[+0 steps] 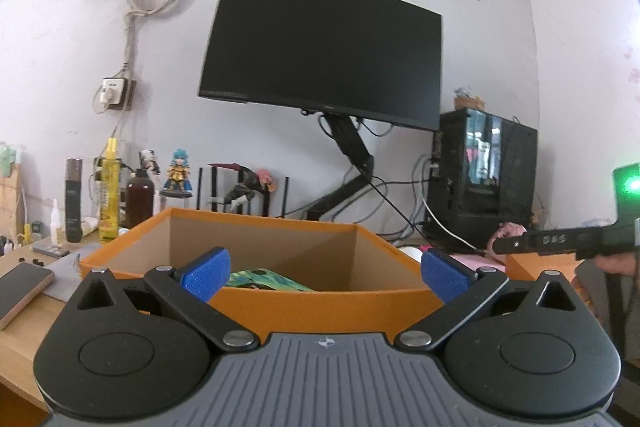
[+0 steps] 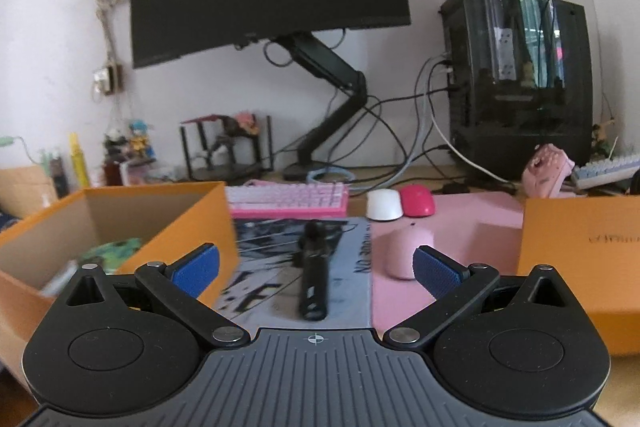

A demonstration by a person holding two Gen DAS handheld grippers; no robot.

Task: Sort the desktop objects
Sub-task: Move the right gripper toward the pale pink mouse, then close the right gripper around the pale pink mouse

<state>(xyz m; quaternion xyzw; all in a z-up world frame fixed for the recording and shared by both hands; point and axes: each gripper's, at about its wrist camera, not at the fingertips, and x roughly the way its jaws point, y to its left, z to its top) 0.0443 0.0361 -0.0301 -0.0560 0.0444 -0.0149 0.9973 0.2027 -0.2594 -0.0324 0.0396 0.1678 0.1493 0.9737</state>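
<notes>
My left gripper (image 1: 325,273) is open and empty, held over the near wall of an open orange box (image 1: 328,301). A green printed packet (image 1: 268,279) lies inside that box. My right gripper (image 2: 316,267) is open and empty above a grey printed mat (image 2: 348,251). A black stick-shaped tool (image 2: 314,269) lies on the mat between my fingers. A pink mouse (image 2: 406,253) sits just right of it on the pink desk pad (image 2: 460,223). The orange box (image 2: 176,227) with the green packet (image 2: 116,251) stands to the left in the right wrist view.
A second orange box (image 2: 584,259) stands at the right. Behind lie a pink keyboard (image 2: 288,203), a white mouse (image 2: 384,205) and a magenta mouse (image 2: 418,201). A monitor on an arm (image 1: 320,51), PC case (image 2: 520,75), figurines (image 1: 178,175), bottles (image 1: 109,191) and a phone (image 1: 22,291) surround.
</notes>
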